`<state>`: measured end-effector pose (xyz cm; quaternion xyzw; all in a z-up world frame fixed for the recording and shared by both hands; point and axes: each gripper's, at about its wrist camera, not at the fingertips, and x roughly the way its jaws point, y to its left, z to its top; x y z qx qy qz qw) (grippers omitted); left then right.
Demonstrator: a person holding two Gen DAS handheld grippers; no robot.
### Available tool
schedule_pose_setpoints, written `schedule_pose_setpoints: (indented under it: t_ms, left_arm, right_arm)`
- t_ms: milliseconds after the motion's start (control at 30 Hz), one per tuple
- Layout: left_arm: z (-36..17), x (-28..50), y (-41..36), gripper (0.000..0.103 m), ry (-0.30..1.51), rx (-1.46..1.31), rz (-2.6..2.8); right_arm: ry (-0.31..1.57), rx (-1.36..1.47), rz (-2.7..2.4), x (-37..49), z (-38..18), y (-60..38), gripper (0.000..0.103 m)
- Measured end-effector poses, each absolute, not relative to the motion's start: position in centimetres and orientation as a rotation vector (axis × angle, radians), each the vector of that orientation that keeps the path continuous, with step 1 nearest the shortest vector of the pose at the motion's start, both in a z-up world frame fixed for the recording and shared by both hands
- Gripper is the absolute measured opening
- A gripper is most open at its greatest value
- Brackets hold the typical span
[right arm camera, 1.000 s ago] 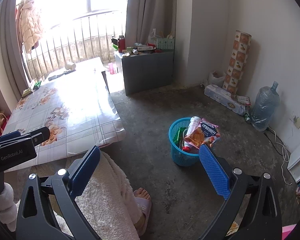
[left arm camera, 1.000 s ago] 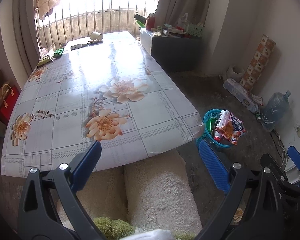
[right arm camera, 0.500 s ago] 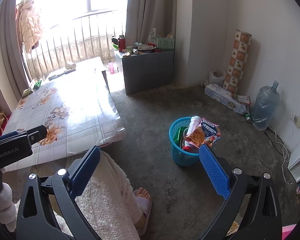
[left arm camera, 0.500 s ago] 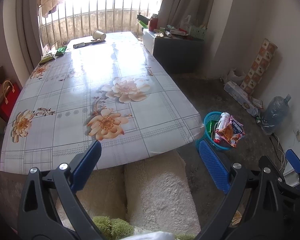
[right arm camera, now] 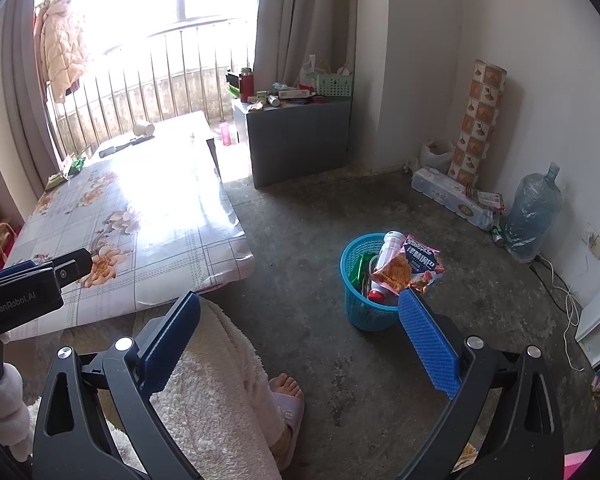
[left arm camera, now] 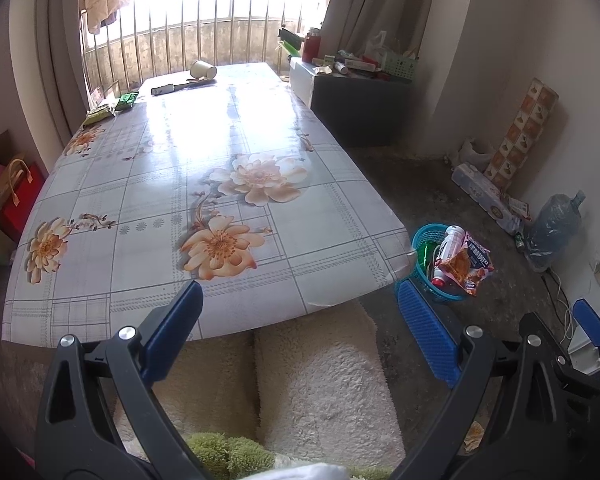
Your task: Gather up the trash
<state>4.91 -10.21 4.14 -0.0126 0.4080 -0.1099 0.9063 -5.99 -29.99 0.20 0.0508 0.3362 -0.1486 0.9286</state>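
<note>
Hovering, both released, empty: left tongs point(left arm camera: 298, 330) over near edge of the surface point(left arm camera: 204, 184), right tongs point(right arm camera: 298, 330) over floor. Trash basket point(right arm camera: 362, 316) w/ snack bag point(right arm camera: 410, 270) just ahead of right tongs. Paper cup point(left arm camera: 203, 69) + green wrappers point(left arm camera: 110, 108) far ahead of left tongs.

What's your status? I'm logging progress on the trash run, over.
Left gripper open, empty. Right gripper open, empty. Blue basket on floor, stuffed with wrappers. Paper cup, green packets left at table's far end. Path clear.
</note>
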Motion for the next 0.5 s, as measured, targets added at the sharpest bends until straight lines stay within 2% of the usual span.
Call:
schedule_pose_setpoints:
  t_ms: [500]
  left_arm:
    - [4.12, 4.74, -9.66, 0.094, 0.843, -0.026, -0.203]
  right_arm:
    - [0.690, 0.082, -0.296, -5.96, 0.16, -29.56, 0.096]
